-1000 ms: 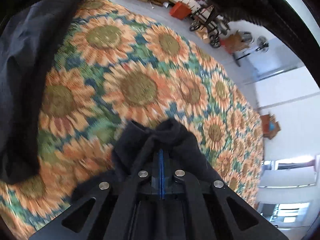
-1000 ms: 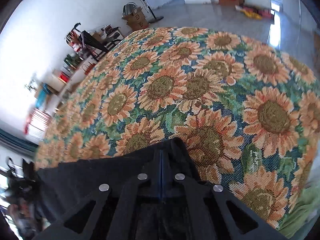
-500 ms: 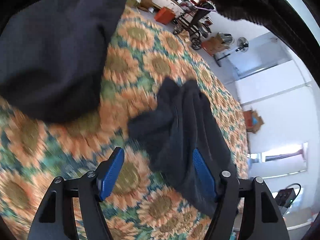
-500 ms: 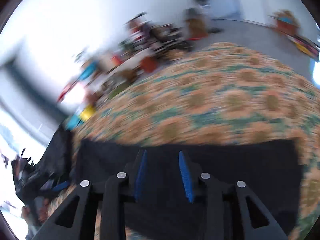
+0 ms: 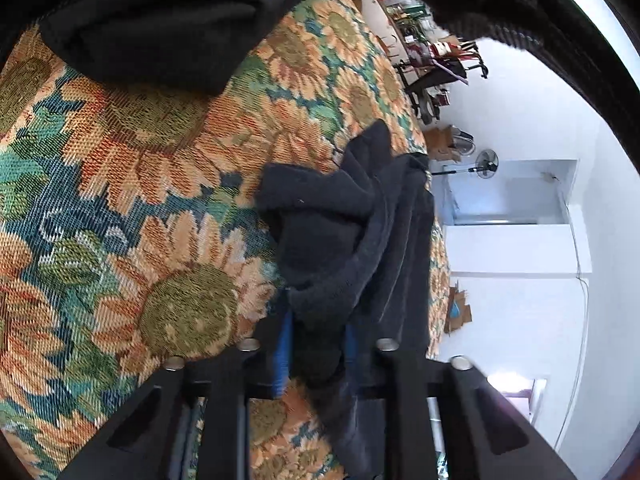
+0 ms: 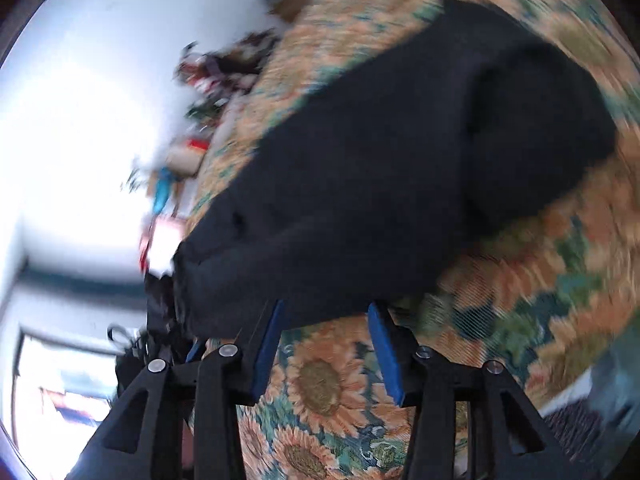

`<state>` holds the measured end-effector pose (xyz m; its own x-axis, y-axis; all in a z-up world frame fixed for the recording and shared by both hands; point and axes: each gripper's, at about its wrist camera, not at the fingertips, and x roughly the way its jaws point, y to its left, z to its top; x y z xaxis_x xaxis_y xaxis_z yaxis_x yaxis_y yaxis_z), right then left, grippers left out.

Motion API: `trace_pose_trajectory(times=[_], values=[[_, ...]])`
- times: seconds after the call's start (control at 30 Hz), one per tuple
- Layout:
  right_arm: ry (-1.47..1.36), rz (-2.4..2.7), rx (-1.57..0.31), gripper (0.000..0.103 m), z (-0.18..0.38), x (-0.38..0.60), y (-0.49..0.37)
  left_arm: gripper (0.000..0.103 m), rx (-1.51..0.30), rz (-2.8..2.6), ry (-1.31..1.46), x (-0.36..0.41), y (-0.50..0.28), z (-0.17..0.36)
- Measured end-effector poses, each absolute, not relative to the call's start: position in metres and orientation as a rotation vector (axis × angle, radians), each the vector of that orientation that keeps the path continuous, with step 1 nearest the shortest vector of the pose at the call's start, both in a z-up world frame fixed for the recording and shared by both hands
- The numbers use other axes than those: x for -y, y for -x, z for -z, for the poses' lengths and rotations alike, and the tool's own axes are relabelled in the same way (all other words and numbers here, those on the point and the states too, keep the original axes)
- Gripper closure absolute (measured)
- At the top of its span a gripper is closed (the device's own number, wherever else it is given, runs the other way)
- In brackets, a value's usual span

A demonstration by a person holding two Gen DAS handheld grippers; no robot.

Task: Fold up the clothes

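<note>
Here the left gripper (image 5: 316,352) pinches a thick bunch of dark garment (image 5: 352,232) between its fingers while the right gripper (image 6: 326,344) gapes empty just short of the cloth (image 6: 400,160) on the sunflower-print surface (image 5: 132,184), so the bunch may slip and spoil the fold.

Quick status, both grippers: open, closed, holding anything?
Left gripper: closing on a bunched fold of the dark garment, pads on either side of it.
Right gripper: open, holding nothing; the garment lies just beyond its fingertips.
</note>
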<state>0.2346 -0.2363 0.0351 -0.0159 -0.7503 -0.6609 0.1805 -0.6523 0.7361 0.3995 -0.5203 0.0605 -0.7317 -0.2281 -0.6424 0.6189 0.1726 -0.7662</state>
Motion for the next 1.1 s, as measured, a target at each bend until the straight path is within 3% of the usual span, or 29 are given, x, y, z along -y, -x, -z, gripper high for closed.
trace_pose_trajectory(times=[0.13,0.2,0.23,0.4,0.8,0.87,0.9,0.93,1.03,1.1], values=[[-1.546,1.810,0.688,0.048,-0.038,0.243,-0.228,0.093,-1.722,1.649,-0.437,0.522,-0.396,-0.067],[-1.498,1.891,0.663,0.085,-0.041,0.244,-0.225,0.095,-1.665,1.677,-0.486,0.528,-0.397,-0.074],[-1.479,1.917,0.649,0.095,-0.041,0.244,-0.224,0.095,-1.643,1.690,-0.502,0.533,-0.399,-0.078],[-1.466,1.898,0.623,0.097,-0.035,0.234,-0.223,0.098,-1.704,1.693,-0.462,0.562,-0.414,-0.072],[-1.450,1.872,0.622,0.096,-0.040,0.234,-0.213,0.096,-1.321,1.792,-0.711,0.559,-0.387,-0.095],[-1.404,1.884,0.592,0.079,-0.053,0.224,-0.209,0.088,-1.311,1.786,-0.760,0.556,-0.388,-0.093],[-1.381,1.891,0.577,0.072,-0.059,0.219,-0.207,0.084,-1.390,1.765,-0.743,0.556,-0.398,-0.093],[-1.358,1.897,0.562,0.058,-0.065,0.214,-0.205,0.075,-1.468,1.748,-0.708,0.558,-0.406,-0.094],[-1.289,1.913,0.517,0.054,-0.083,0.199,-0.198,0.070,-1.600,1.748,-0.510,0.561,-0.442,-0.115],[-1.243,1.923,0.487,0.050,-0.096,0.189,-0.194,0.055,-1.504,1.745,-0.441,0.564,-0.452,-0.141]])
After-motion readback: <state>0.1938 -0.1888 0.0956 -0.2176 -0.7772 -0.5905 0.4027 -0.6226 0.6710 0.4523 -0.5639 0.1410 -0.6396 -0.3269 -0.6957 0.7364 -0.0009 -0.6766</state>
